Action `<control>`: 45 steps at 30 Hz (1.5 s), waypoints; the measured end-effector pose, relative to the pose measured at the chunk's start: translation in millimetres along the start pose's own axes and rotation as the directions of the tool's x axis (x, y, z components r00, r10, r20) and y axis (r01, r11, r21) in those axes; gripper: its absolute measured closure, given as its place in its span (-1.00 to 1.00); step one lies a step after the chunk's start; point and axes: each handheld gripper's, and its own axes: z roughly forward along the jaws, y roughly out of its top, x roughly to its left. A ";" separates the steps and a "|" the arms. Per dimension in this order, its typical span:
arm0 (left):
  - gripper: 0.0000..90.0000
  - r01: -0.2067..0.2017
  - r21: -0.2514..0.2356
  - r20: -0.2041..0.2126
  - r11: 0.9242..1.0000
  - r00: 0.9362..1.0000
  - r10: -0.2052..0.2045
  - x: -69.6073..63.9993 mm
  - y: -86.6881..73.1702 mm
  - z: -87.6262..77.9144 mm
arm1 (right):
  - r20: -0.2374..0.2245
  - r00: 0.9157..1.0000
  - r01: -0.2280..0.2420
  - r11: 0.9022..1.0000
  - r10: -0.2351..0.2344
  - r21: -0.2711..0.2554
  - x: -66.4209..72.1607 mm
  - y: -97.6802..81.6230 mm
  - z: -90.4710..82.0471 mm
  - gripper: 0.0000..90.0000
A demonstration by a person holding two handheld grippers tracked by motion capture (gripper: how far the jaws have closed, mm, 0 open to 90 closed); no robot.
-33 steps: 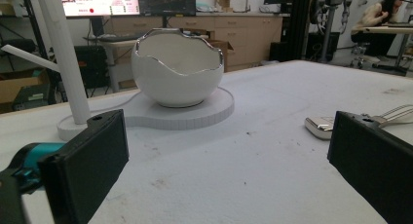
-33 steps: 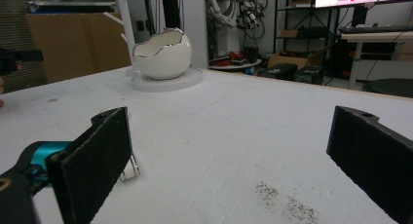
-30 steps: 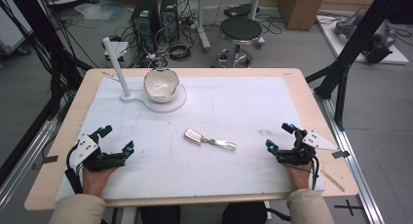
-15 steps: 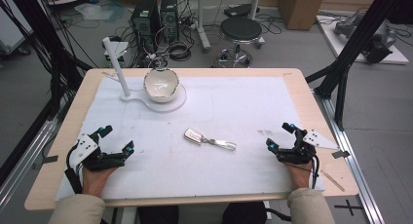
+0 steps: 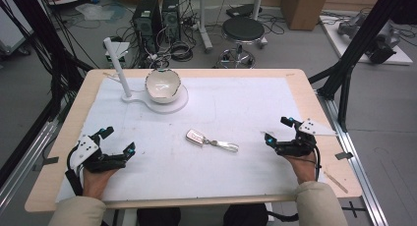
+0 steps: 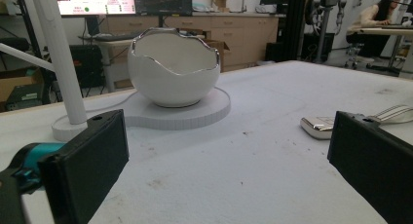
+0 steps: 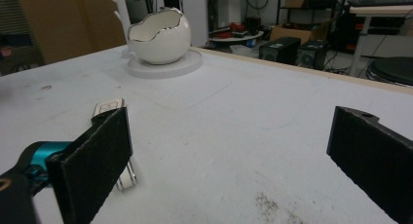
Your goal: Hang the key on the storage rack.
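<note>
The key fob (image 5: 196, 136) lay near the middle of the frame in the high view, flat on the white mat of the counter (image 5: 305, 96), its metal strap trailing toward the right. The egg-shaped bowl (image 5: 162, 85) sat on its round white stand (image 5: 179, 101) in the upper left, well apart from the fob. The left gripper (image 5: 117, 146) rested at the lower left with its fingers (image 6: 90, 160) spread wide and empty; the right gripper (image 5: 279, 129) sat at the right, its fingers (image 7: 95, 153) equally spread, holding nothing.

Neither gripper touched the fob. The likely trouble lay in the pickup: the fob was thin and low, so fingers closing too high would skid over its smooth case and push it across the mat. Gripping the loose strap instead would let the body swing and perhaps strike the bowl's jagged rim. The bowl looked light on its stand, so a careless brush might tip it.
</note>
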 end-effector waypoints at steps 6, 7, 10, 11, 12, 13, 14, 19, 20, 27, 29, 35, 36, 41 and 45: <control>-0.96 -0.001 0.001 -0.001 1.000 1.000 0.001 -0.1 0.0 0.0 | -0.041 0.998 0.057 0.997 -0.055 0.052 3.5 18.9 10.8 -0.96; -0.96 0.000 -0.001 -0.002 1.000 1.000 0.000 -0.2 -0.1 0.1 | -0.050 0.997 0.056 0.996 -0.053 0.073 5.5 22.6 12.7 -0.96; -0.96 0.000 0.000 0.000 1.000 1.000 0.000 0.0 0.0 -0.1 | -0.088 0.992 0.098 0.989 -0.088 0.107 8.7 33.3 20.5 -0.96; -0.96 0.002 -0.001 0.000 1.000 1.000 -0.002 -0.1 -0.1 0.0 | -0.113 0.988 0.116 0.984 -0.101 0.135 10.2 40.0 26.6 -0.96; -0.96 0.001 0.000 0.000 1.000 1.000 -0.001 0.0 0.0 -0.1 | -0.113 0.988 0.116 0.984 -0.101 0.135 10.2 40.0 26.6 -0.96; -0.96 0.000 0.000 0.000 1.000 1.000 0.000 0.0 0.0 0.0 | -0.131 0.987 0.115 0.982 -0.096 0.148 10.9 42.9 29.8 -0.96; -0.96 0.001 0.000 0.000 1.000 1.000 -0.001 0.0 0.0 0.0 | -0.143 0.985 0.117 0.979 -0.094 0.167 11.6 45.6 32.8 -0.96; -0.96 0.000 0.000 -0.003 1.000 1.000 0.000 0.5 0.0 -0.1 | -0.206 0.969 0.185 0.949 -0.133 0.256 19.0 57.6 52.6 -0.96; -0.96 0.000 0.000 -0.003 1.000 1.000 0.000 0.5 0.0 -0.1 | -0.206 0.969 0.185 0.949 -0.133 0.256 19.0 57.6 52.6 -0.96; -0.96 0.000 0.002 -0.004 1.000 1.000 0.000 0.6 0.1 -0.1 | -0.300 0.945 0.242 0.895 -0.131 0.374 34.4 60.6 80.0 -0.96; -0.96 0.002 0.002 -0.007 1.000 1.000 -0.002 0.5 0.0 -0.2 | -0.320 0.938 0.263 0.874 -0.132 0.409 38.5 60.9 85.7 -0.96; -0.96 0.002 0.000 -0.007 1.000 1.000 -0.002 -0.1 -0.1 -0.1 | -0.376 0.916 0.324 0.815 -0.142 0.480 48.3 62.7 104.8 -0.96; -0.96 0.002 0.000 -0.007 1.000 1.000 -0.002 -0.1 -0.1 -0.1 | -0.376 0.916 0.324 0.815 -0.142 0.480 48.3 62.7 104.8 -0.96; -0.96 0.000 0.004 -0.006 1.000 1.000 0.000 0.3 0.1 0.0 | -0.398 0.904 0.371 0.746 -0.155 0.553 54.6 57.5 119.3 -0.96; -0.96 0.002 0.000 -0.006 1.000 1.000 -0.002 -0.1 -0.1 0.1 | -0.406 0.902 0.382 0.713 -0.149 0.588 55.7 53.5 123.3 -0.96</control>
